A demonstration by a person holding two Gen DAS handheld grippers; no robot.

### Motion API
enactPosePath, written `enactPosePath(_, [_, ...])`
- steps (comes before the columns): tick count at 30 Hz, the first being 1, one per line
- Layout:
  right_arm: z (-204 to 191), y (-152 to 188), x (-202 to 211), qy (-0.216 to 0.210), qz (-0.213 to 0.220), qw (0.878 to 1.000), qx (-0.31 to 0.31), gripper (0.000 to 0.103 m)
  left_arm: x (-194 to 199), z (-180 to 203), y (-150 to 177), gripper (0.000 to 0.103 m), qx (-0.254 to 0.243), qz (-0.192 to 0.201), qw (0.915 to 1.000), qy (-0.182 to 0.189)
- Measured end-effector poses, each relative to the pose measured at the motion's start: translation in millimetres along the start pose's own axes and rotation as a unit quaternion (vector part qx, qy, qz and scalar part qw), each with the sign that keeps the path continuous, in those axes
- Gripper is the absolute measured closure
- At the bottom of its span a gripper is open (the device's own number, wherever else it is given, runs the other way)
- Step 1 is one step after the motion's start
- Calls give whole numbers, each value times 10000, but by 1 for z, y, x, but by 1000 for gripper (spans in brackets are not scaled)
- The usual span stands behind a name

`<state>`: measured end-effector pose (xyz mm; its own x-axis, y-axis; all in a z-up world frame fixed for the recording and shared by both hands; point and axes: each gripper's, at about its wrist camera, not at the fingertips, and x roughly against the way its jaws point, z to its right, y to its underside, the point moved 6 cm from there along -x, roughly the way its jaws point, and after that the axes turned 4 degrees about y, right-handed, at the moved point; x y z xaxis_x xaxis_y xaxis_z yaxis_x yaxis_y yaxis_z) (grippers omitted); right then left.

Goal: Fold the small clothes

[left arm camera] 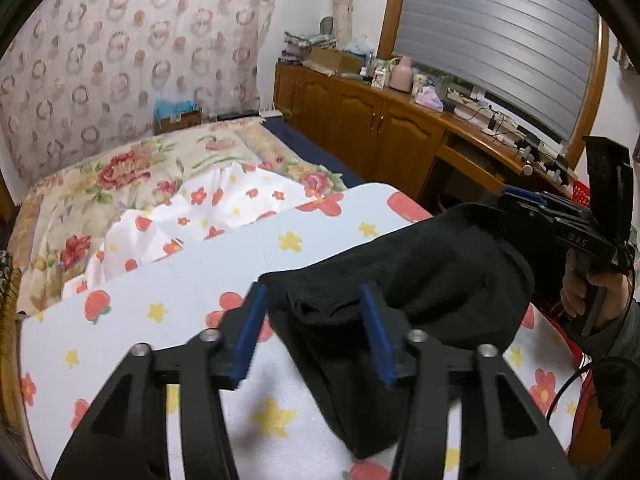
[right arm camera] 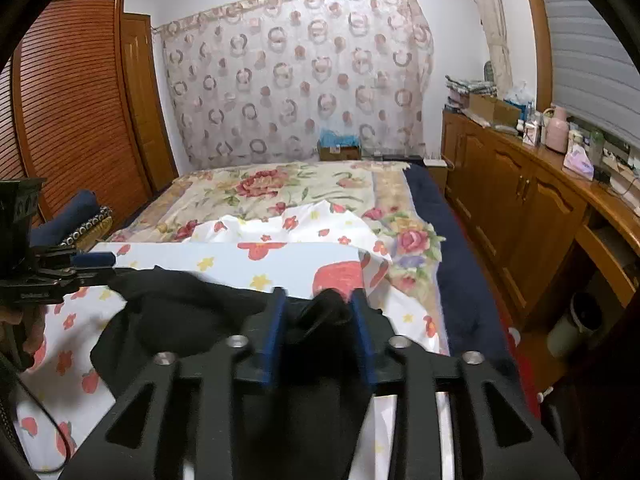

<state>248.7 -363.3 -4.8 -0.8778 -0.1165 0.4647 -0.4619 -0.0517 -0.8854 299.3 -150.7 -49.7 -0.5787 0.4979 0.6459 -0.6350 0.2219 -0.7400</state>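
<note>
Lying across a flower-printed cloth [left arm camera: 192, 280] on the worktop, a black garment [left arm camera: 420, 280] stretches between the two grippers. The left gripper [left arm camera: 316, 308] has its blue-padded fingers [left arm camera: 250, 332] spread, with one bunched end of the garment sitting between them; the right-hand finger touches the fabric while the left-hand one stands clear of it, so nothing is pinched. The right gripper [right arm camera: 318, 312] also has its fingers [right arm camera: 274, 332] parted, and a small dark fold of the garment rises in the gap, apparently loose rather than squeezed. In the left wrist view a person's hand [left arm camera: 588, 292] grips the right gripper's handle at the garment's far end. Beyond the worktop is a bed [right arm camera: 304, 192] with a rose-patterned cover and a crumpled white floral sheet [right arm camera: 304, 224]. A wooden cabinet [right arm camera: 512, 208] cluttered on top runs along the right wall.
</note>
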Motion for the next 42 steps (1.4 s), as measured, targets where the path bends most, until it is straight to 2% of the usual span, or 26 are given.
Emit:
enactPosePath(1, [0,0,5,18,74,10000,20,55,3,-1,0,39,-5,16,10000,-15])
enactPosePath(3, [2,3,13,127,202,9997,48,52,8,-3,1,30,-11,69,10000,-27])
enactPosePath(4, [2,5,18,172,239,9995,63,49,10,-4,2,29,-17,79,10000,-12])
enactPosePath(7, [-2,14,18,111,163,9997,165,46,8,-7,6,29,-11,38,10000,-26])
enactPosePath(13, [-7,26,-24,-172,-568,9981,157,46,-24,-6,10,29,-67,-319,9995,36])
enactPosePath(16, [-10,25,-42,-270,-773,9965,189,46,-40,-8,8,29,-127,-483,9987,-29])
enactPosePath(21, [-4,11,-59,-469,-1011,9938,17,46,-53,-16,-1,29,-39,-527,9986,-87])
enactPosePath(23, [-5,7,-59,-599,-1010,9931,17,71,-55,-20,-2,29,1,-517,9986,-144])
enactPosePath(24, [-2,7,-60,-660,-1026,9925,-3,79,-56,-22,-3,29,34,-508,9986,-171])
enactPosePath(25, [2,8,-58,-676,-1020,9925,-12,101,-56,-24,-3,29,86,-487,9986,-192])
enactPosePath(27, [6,10,-55,-675,-930,9934,17,101,-58,-30,-5,29,126,-414,9985,-338])
enactPosePath(30, [17,13,-54,-268,-729,9970,-70,101,-61,-40,-7,29,54,-346,9970,-688])
enactPosePath(37, [14,18,-45,71,-700,9975,-25,100,-63,-42,-7,29,142,-450,9974,-549])
enactPosePath(39, [8,18,-43,113,-693,9975,4,88,-61,-38,-4,29,192,-470,9979,-396])
enactPosePath(41, [1,18,-46,187,-795,9966,126,67,-64,-35,-1,29,171,-522,9980,-299])
enactPosePath(42, [-1,19,-46,232,-800,9964,162,62,-66,-34,1,29,157,-561,9979,-287])
